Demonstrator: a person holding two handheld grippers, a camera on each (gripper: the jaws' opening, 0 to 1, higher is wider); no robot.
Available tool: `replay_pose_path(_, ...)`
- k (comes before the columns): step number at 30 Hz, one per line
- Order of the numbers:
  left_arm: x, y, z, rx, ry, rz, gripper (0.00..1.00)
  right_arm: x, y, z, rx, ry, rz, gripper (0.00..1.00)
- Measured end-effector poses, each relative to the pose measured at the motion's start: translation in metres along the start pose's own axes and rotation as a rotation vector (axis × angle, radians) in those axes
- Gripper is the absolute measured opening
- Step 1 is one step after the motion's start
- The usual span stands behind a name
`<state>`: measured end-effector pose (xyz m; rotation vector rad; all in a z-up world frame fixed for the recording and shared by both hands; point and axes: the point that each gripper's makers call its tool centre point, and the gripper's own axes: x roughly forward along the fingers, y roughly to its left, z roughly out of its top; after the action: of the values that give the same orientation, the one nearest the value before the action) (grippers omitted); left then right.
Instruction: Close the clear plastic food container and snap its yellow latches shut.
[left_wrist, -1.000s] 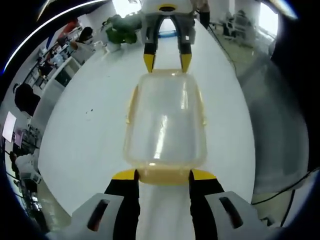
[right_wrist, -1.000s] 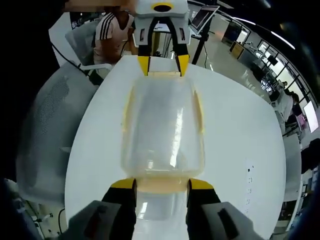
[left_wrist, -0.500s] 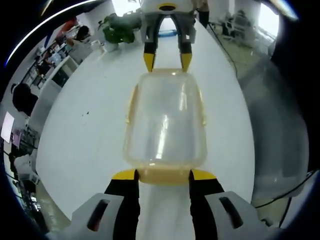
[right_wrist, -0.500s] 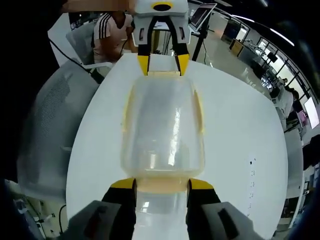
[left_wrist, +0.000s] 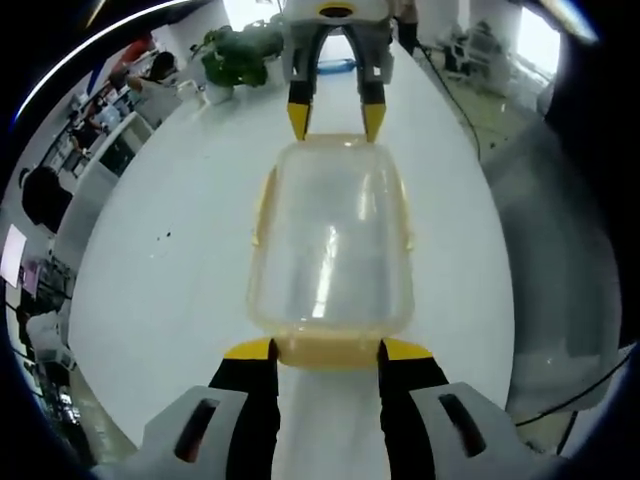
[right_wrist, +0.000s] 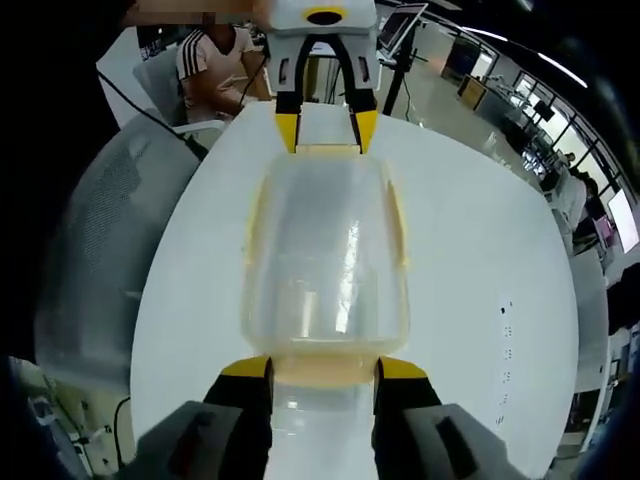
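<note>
Container (left_wrist: 332, 245) sits dead center of the left gripper view, a clear plastic food box with its lid on, lying on the white surface (left_wrist: 180, 260). Same box fills the middle of the right gripper view too (right_wrist: 325, 255).

Left hand-held gripper (left_wrist: 327, 350) comes up from the bottom of its own view, yellow-tipped jaws spread about as wide as the box's short end, one tip on each side of the yellow latch (left_wrist: 328, 352) there. Looks like the tips are touching or right up against it, but I can't tell if they're actually pressing. That gripper also shows at the top center of the right gripper view (right_wrist: 325, 128), tips at the far end of the box.

Right hand-held gripper (right_wrist: 322, 368) is doing the mirror thing: jaws spread, straddling the yellow latch (right_wrist: 324, 370) at its end of the box, bottom center of its view. You can spot it at the top center of the left gripper view (left_wrist: 335, 120).

Thin yellow latches along the long sides (left_wrist: 262, 210) lie close against the box.

Background: a green plant (left_wrist: 235, 55) upper left in the left gripper view, a grey mesh chair (right_wrist: 95, 260) on the left of the right gripper view, and a person in a striped top (right_wrist: 215, 75) at upper left.
</note>
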<state>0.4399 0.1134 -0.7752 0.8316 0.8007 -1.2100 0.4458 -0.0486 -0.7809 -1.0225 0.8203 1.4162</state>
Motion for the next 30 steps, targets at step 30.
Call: replay_pose_path(30,0.034,-0.004,0.045,0.008,0.001,-0.023,0.35,-0.012,0.005,-0.055,0.031,0.023,0.012,0.37)
